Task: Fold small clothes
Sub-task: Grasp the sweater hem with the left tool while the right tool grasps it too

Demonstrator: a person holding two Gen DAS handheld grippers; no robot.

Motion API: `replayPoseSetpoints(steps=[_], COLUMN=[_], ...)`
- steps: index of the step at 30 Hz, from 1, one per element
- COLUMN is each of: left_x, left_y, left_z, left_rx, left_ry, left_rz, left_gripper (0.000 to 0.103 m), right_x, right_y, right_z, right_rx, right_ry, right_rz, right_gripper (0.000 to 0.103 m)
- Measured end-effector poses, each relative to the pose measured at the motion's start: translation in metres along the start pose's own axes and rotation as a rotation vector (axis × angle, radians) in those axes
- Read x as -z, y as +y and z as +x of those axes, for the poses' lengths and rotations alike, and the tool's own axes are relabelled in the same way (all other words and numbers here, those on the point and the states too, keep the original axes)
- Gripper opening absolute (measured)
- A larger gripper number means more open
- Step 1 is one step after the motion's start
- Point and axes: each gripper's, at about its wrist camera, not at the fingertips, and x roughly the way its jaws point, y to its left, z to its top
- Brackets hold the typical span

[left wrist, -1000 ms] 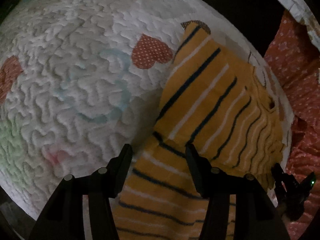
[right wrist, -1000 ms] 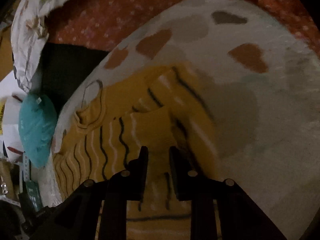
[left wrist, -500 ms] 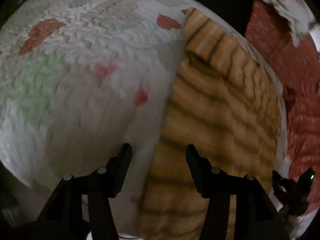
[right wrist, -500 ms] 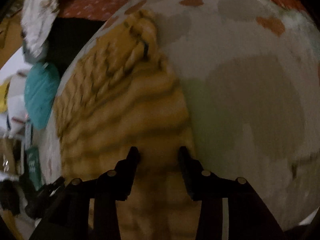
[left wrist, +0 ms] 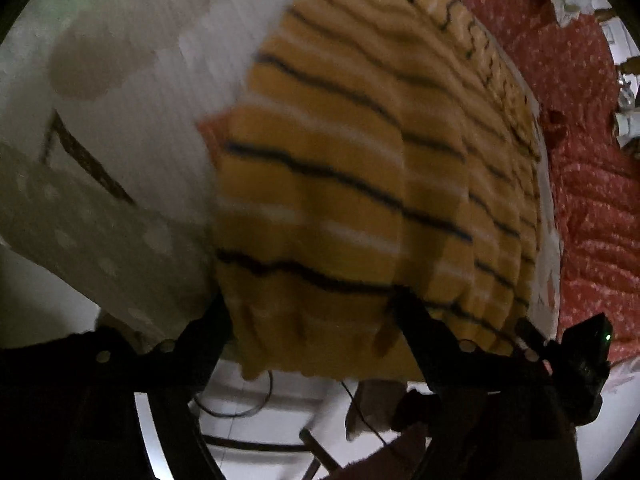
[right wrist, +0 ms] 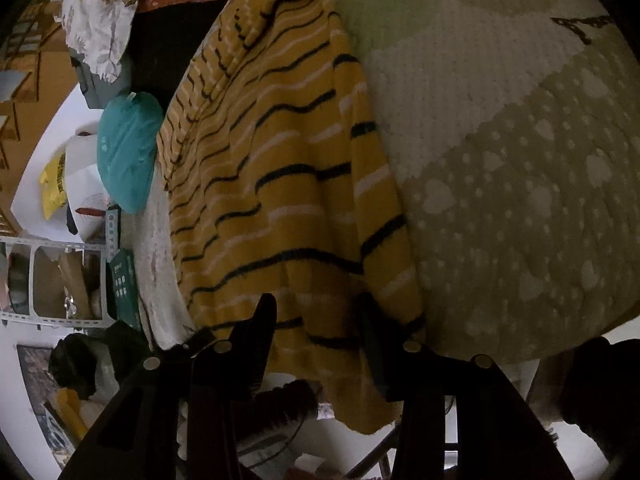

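Observation:
A small yellow knit sweater (left wrist: pixel 340 184) with dark and white stripes lies on a white quilted blanket (left wrist: pixel 132 92); its hem hangs over the near edge. My left gripper (left wrist: pixel 316 312) is open, with the hem between its fingers. In the right wrist view the same sweater (right wrist: pixel 280 184) runs up the frame, folded along its length. My right gripper (right wrist: pixel 316 320) is open, its fingers on either side of the sweater's hem at the blanket's edge (right wrist: pixel 520 240).
A red dotted cloth (left wrist: pixel 580 160) lies to the right of the blanket. A teal bag (right wrist: pixel 126 148), a floral cloth (right wrist: pixel 100 12) and shelves with clutter (right wrist: pixel 52 276) are on the left in the right wrist view. Floor and cables show below the edge.
Both grippers have pulled back to the blanket's near edge, and the sweater's hem now lies between their fingers. The right gripper has opened wider.

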Motion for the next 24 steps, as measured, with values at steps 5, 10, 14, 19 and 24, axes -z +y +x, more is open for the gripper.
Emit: replayPoseSetpoints(steps=[5,10,14,19,24], left_x=[0.002,0.001,0.008,0.025,0.048], left_y=[-0.004,0.002,-0.006,-0.002,0.001], left_z=[0.004,-0.011,-0.028,-0.061,-0.081], left_rx=[-0.01,0.065,0.048,0.083,0.156], left_ry=[0.032,0.036,0.011,-0.019,0.001], left_rz=[-0.006,-0.065,-0.064,-0.096,-0.091], left_gripper=[0.046,0.013,0.013,0.013,0.013], right_x=[0.005,0.018,0.015,0.024,0.045], right_y=[0.006,0.02,0.016,0.008,-0.016], right_z=[0.002,0.006,-0.008,-0.046,-0.075], right_rx=[0.034,0.109,0.07,0.0,-0.048], right_ry=[-0.014,-0.019,-0.011,-0.027,0.015], right_rz=[-0.027,-0.116,-0.078,-0.029,0.028], right_gripper=[0.045,0.028,0.008,0.006,0.006])
